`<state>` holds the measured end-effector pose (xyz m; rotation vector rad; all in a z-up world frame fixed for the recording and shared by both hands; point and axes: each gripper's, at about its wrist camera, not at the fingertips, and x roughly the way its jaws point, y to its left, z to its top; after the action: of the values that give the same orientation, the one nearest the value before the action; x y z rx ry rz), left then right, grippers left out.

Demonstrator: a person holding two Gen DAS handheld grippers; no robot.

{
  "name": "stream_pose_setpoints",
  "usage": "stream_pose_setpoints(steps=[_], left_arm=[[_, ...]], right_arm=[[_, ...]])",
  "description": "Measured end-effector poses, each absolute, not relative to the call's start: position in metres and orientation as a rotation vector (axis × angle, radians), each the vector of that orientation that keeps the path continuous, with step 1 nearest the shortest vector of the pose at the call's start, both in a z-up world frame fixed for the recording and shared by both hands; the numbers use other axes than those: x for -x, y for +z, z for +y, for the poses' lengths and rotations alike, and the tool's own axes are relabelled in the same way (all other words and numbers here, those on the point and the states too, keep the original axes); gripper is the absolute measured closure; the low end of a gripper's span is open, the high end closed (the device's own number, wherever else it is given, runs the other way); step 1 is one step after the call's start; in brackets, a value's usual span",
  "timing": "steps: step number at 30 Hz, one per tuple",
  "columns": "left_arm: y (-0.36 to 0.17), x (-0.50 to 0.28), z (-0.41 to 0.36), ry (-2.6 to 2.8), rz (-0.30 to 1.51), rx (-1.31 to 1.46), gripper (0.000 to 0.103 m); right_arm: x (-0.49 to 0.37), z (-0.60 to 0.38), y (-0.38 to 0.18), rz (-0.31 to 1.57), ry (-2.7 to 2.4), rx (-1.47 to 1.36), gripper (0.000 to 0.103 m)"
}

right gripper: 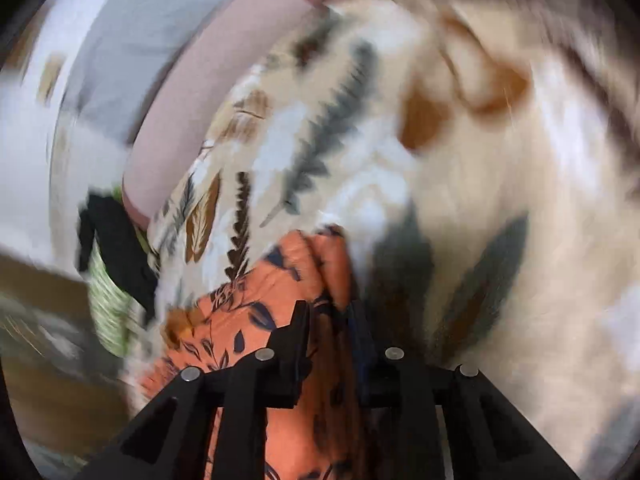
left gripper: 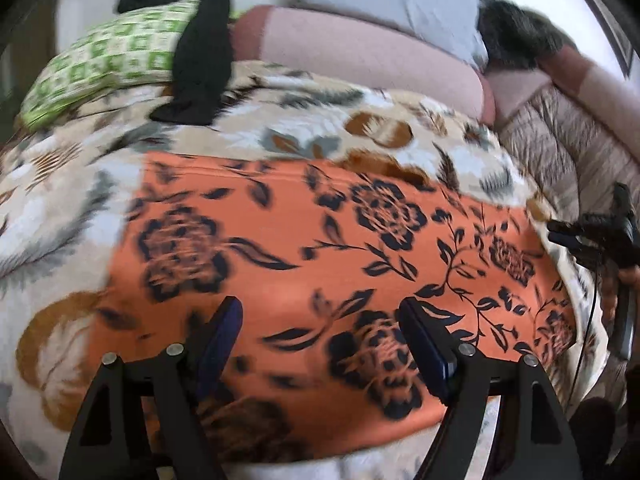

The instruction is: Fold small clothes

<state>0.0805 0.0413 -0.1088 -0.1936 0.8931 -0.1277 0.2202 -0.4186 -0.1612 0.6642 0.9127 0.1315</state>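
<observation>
Orange floral cloth (left gripper: 320, 264) lies flat on the leaf-print blanket (left gripper: 60, 216). Left gripper (left gripper: 320, 344) hovers spread above its near part. Right gripper (right gripper: 332, 320) pinches a bunched edge; blanket beyond lies bare.

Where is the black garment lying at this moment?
In the left wrist view, the black garment lies at the upper left, draped over the green patterned pillow, beyond the orange floral cloth.
</observation>
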Motion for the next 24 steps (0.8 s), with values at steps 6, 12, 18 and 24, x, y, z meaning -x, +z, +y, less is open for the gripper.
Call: stream_pose_setpoints(steps=[6, 12, 18, 24], left_arm=[[-0.094, -0.034, 0.122, -0.006, 0.857, 0.361, 0.023], [-0.133, -0.018, 0.183, 0.009, 0.978, 0.635, 0.023], [-0.151, -0.021, 0.169, -0.071, 1.037, 0.637, 0.087], [-0.15, -0.029, 0.167, -0.119, 1.126, 0.495, 0.085]], right_arm=[[-0.175, -0.361, -0.135, 0.945, 0.263, -0.44, 0.081], [-0.156, -0.347, -0.186, 1.057, 0.275, -0.442, 0.08], [-0.156, -0.36, -0.193, 1.08, 0.296, -0.533, 0.081], [-0.16, -0.36, -0.198, 1.081, 0.31, -0.545, 0.081]])
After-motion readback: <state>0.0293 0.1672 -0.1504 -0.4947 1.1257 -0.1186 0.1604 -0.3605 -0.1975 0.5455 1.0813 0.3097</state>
